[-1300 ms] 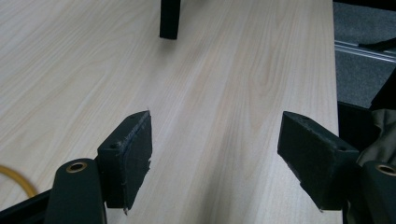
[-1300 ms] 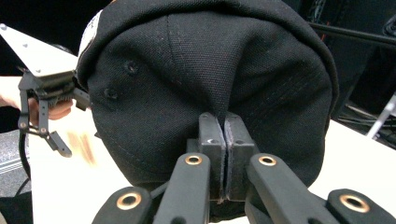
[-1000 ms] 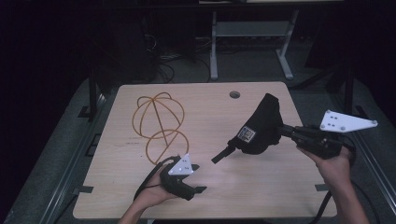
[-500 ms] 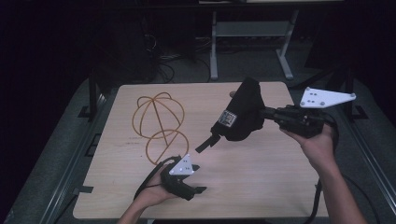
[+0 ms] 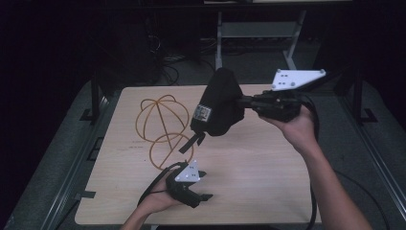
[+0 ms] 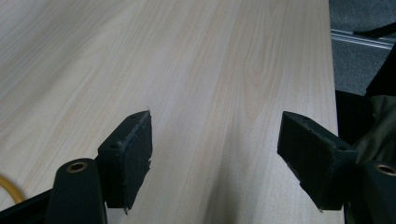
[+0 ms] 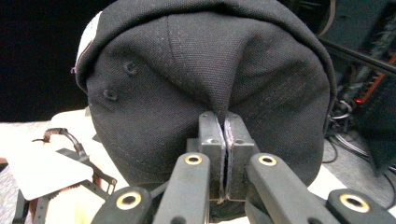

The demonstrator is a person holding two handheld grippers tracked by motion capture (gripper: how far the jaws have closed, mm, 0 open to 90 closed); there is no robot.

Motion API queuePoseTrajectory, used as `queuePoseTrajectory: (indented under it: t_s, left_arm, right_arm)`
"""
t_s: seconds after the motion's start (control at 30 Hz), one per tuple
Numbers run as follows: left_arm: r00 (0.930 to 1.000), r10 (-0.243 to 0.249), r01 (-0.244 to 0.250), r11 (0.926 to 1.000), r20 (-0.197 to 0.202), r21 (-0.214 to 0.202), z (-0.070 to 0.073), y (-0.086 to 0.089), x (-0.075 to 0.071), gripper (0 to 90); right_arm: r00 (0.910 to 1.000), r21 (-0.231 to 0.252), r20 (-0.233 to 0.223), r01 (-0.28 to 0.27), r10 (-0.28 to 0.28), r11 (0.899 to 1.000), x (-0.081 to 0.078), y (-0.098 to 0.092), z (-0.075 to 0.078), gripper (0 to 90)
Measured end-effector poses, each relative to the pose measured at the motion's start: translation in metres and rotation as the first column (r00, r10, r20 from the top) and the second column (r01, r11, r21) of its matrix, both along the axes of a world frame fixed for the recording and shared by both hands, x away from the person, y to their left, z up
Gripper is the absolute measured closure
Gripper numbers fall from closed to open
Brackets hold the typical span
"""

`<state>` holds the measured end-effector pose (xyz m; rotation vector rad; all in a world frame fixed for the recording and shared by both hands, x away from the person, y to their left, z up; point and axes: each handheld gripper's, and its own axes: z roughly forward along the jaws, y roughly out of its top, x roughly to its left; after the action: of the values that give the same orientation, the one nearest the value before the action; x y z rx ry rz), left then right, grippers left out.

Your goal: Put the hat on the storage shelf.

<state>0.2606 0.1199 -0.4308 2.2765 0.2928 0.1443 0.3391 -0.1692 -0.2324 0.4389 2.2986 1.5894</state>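
Note:
A black cap [image 5: 218,103] hangs in the air over the middle of the wooden table [image 5: 258,167], its strap dangling below. My right gripper [image 5: 242,100] is shut on a pinch of the cap's fabric, held from the right. In the right gripper view the jaws [image 7: 225,126] are pressed together on a fold of the cap [image 7: 205,70]. An orange wire globe frame [image 5: 160,122] stands on the table just left of the cap. My left gripper [image 5: 206,185] rests near the front edge, open, with only bare table [image 6: 187,70] between its jaws [image 6: 217,154].
A round hole in the table lies behind the cap near the back edge. Beyond the table are dark floor, cables [image 5: 167,62] and a white metal stand [image 5: 253,28]. A bit of orange wire [image 6: 7,186] shows beside the left gripper.
The right gripper has carried the cap to the left and upward, toward the wire frame. The left gripper has stayed put.

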Motion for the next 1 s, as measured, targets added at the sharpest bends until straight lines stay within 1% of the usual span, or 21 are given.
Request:
queuePoseTrajectory:
  t_s: [0.1,0.13,0.17,0.2,0.23,0.27,0.3,0.33,0.37,0.4,0.43,0.5,0.53,0.57,0.63,0.73,0.77,0.8,0.9,0.93,1.0]
  left_arm:
    - [1.0,0.002,-0.002,1.0,0.003,-0.004,0.001,0.001,0.002,26.5]
    - [1.0,0.007,-0.007,1.0,-0.002,-0.006,0.001,0.002,0.002,26.5]
    - [1.0,0.006,-0.006,1.0,0.004,-0.003,0.0,0.002,0.003,26.5]
    - [1.0,0.006,-0.006,1.0,0.004,-0.003,0.0,0.002,0.003,26.5]
    - [0.9999,0.01,-0.01,0.9999,0.0,-0.006,0.0,0.003,0.003,26.5]
    - [0.9999,0.01,-0.01,0.9999,0.0,-0.006,0.0,0.003,0.003,26.4]
    - [0.9999,0.012,-0.012,0.9999,-0.005,-0.009,-0.001,0.003,0.003,26.4]
    - [0.9999,0.011,-0.011,0.9999,0.001,-0.007,0.0,0.003,0.003,26.4]
    - [0.9999,0.009,-0.009,1.0,0.006,-0.003,0.0,0.004,0.004,26.4]
    - [0.9999,0.009,-0.009,1.0,0.006,-0.003,0.0,0.004,0.004,26.5]
    - [0.9998,0.007,-0.007,1.0,0.016,0.006,-0.001,0.003,0.003,26.5]
    - [0.9998,0.006,-0.006,1.0,0.017,0.007,-0.001,0.003,0.003,26.5]
    - [0.9999,0.007,-0.007,0.9999,0.012,0.011,-0.001,0.003,0.003,26.5]
    - [0.9999,0.003,-0.003,0.9999,0.013,0.013,-0.001,0.003,0.002,26.5]
    - [0.9999,0.001,-0.001,0.9999,0.014,0.015,-0.001,0.002,0.002,26.5]
    - [0.9999,-0.003,0.002,0.9999,0.012,0.016,-0.002,0.001,0.001,26.5]
    - [0.9999,0.0,0.0,1.0,0.011,0.009,-0.002,0.001,0.001,26.5]
    - [0.9999,-0.001,0.001,1.0,0.014,0.009,-0.002,0.001,0.001,26.5]
    - [0.9999,0.001,-0.001,1.0,0.015,0.007,-0.001,0.001,0.001,26.5]
    - [0.9998,-0.005,0.004,1.0,0.021,0.007,-0.001,0.001,0.001,26.5]
    - [0.9998,0.0,0.0,1.0,0.021,0.01,-0.001,0.001,0.002,26.5]
  right_arm:
    - [0.9995,-0.028,-0.001,-0.032,0.032,0.999,0.008,0.017,0.006,88.3]
    - [0.9984,-0.047,0.001,-0.056,0.056,0.997,0.013,0.029,0.009,88.3]
    - [0.9979,-0.06,0.002,-0.064,0.064,0.996,0.015,0.035,0.01,88.3]
    - [0.9979,-0.06,0.002,-0.064,0.064,0.996,0.015,0.035,0.01,88.3]
    - [0.9964,-0.082,0.006,-0.084,0.085,0.993,0.02,0.047,0.013,88.3]
    - [0.9964,-0.082,0.006,-0.084,0.085,0.993,0.02,0.047,0.013,88.3]
    - [0.9957,-0.094,0.002,-0.092,0.092,0.991,0.023,0.053,0.014,88.3]
    - [0.9942,-0.113,-0.005,-0.107,0.107,0.988,0.028,0.065,0.017,88.3]
    - [0.9933,-0.118,-0.005,-0.115,0.116,0.986,0.03,0.07,0.019,88.3]
    - [0.9933,-0.118,-0.005,-0.115,0.116,0.986,0.03,0.07,0.019,88.3]
    - [0.9917,-0.132,-0.008,-0.129,0.129,0.983,0.034,0.081,0.021,88.3]
    - [0.9902,-0.142,-0.017,-0.14,0.139,0.98,0.038,0.092,0.021,88.3]
    - [0.9902,-0.142,-0.017,-0.14,0.139,0.98,0.038,0.092,0.021,88.3]
    - [0.9897,-0.148,-0.02,-0.143,0.142,0.979,0.04,0.096,0.021,88.3]
    - [0.9882,-0.141,-0.025,-0.153,0.151,0.978,0.044,0.106,0.021,88.3]
    - [0.988,-0.138,-0.029,-0.155,0.152,0.978,0.046,0.112,0.021,88.3]
    - [0.9877,-0.135,-0.028,-0.156,0.154,0.978,0.048,0.115,0.021,88.3]
    - [0.9871,-0.122,-0.039,-0.159,0.155,0.98,0.05,0.12,0.022,88.3]
    - [0.987,-0.117,-0.042,-0.159,0.155,0.98,0.053,0.125,0.022,88.4]
    - [0.9864,-0.111,-0.042,-0.162,0.159,0.98,0.054,0.127,0.022,88.4]
    - [0.9859,-0.094,-0.049,-0.164,0.16,0.982,0.057,0.134,0.023,88.4]
